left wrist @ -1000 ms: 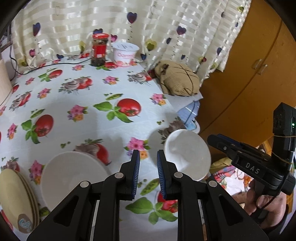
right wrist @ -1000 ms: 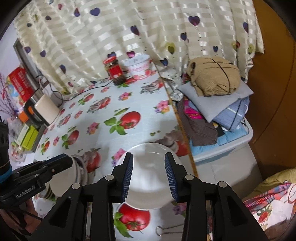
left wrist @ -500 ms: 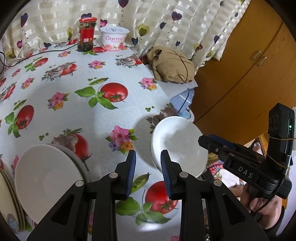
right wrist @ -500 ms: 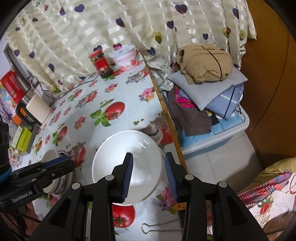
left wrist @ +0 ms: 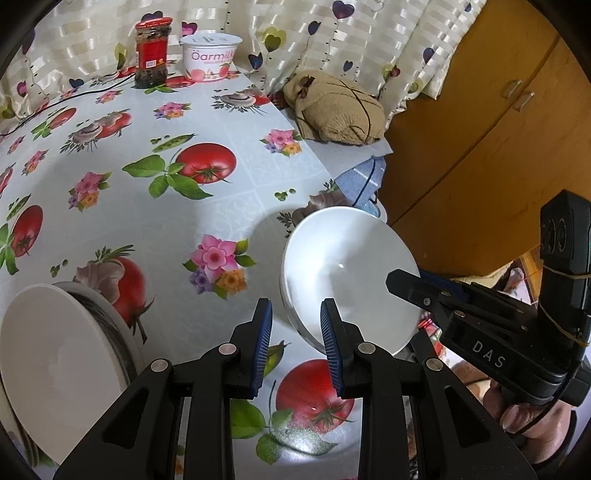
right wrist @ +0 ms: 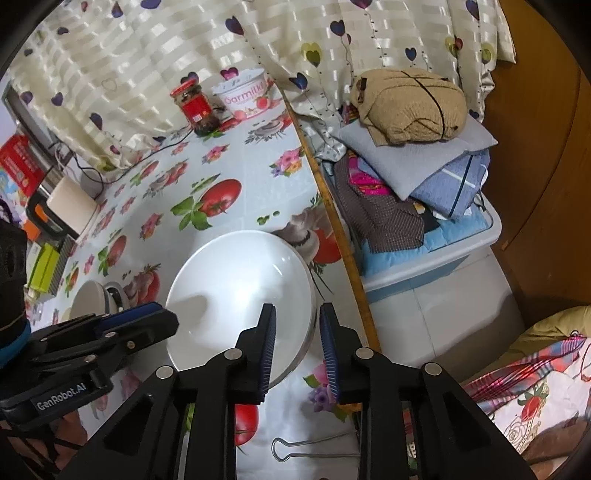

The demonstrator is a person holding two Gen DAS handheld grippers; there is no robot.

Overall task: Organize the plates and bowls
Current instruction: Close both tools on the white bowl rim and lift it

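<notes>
Both hands are low over the worktop (left wrist: 229, 221), which wears a glossy oilcloth printed with tomatoes and flowers. The glossy white ceramic bowl (left wrist: 351, 280) sits near the worktop's right edge, and that is where both tools are gathered.

The left tongs (left wrist: 295, 334) stand apart, blue ribbed pads (left wrist: 263, 343) either side of the bowl's near-left rim. The rim sits in the gap, but whether the pads touch it I cannot tell. These jaws have just opened wide and eased back a touch.

From the other camera, the right tongs (right wrist: 297, 339) straddle the bowl's (right wrist: 240, 295) right-hand rim, one pad over the inside, one outside. Their jaws have just been closing, yet a gap shows between pad and porcelain, so no clamp.

At the left, a second plain white bowl (left wrist: 51, 365) rests on a stack of plates (left wrist: 110, 314), well apart from the first. At the far edge, a red-lidded glass jar of dark sauce (left wrist: 151, 55) stands just beside a white yoghurt tub with pink lettering (left wrist: 210, 55), both in front of a cream curtain dotted with hearts (left wrist: 332, 33). Off the right side, a tan knitted bundle (right wrist: 410, 107) tops a pile of folded clothes in a pale plastic storage box (right wrist: 443, 258). A wire binder-clip handle (right wrist: 314, 445) lies on the cloth by the near edge.
</notes>
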